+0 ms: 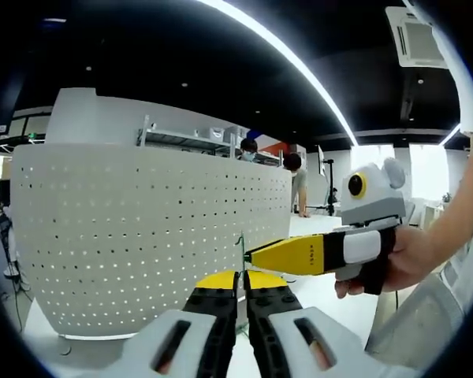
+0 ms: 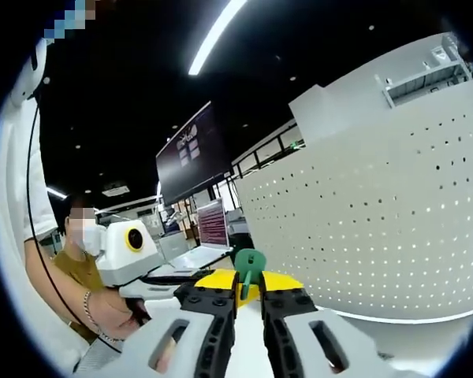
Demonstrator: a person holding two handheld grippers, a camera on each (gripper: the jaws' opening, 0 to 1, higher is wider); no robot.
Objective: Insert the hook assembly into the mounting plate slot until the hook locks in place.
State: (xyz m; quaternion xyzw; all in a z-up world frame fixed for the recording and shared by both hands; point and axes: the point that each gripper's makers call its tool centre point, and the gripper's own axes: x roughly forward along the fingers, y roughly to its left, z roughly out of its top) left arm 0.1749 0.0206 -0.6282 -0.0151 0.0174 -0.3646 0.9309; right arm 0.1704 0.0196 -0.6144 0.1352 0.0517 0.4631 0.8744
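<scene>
The white perforated mounting plate stands upright ahead of me on the left, and it fills the right side of the right gripper view. A small green hook sticks up between the yellow tips of my right gripper, which is shut on it. In the left gripper view the right gripper reaches in from the right, held by a hand, and the hook's thin green edge shows at its tip, just in front of the plate. My left gripper is shut directly below that edge; I cannot tell if it touches it.
The plate rests on a white tabletop. A person in a mustard top holds the left gripper at the left. Behind are a dark wall screen, a laptop, shelving and people standing.
</scene>
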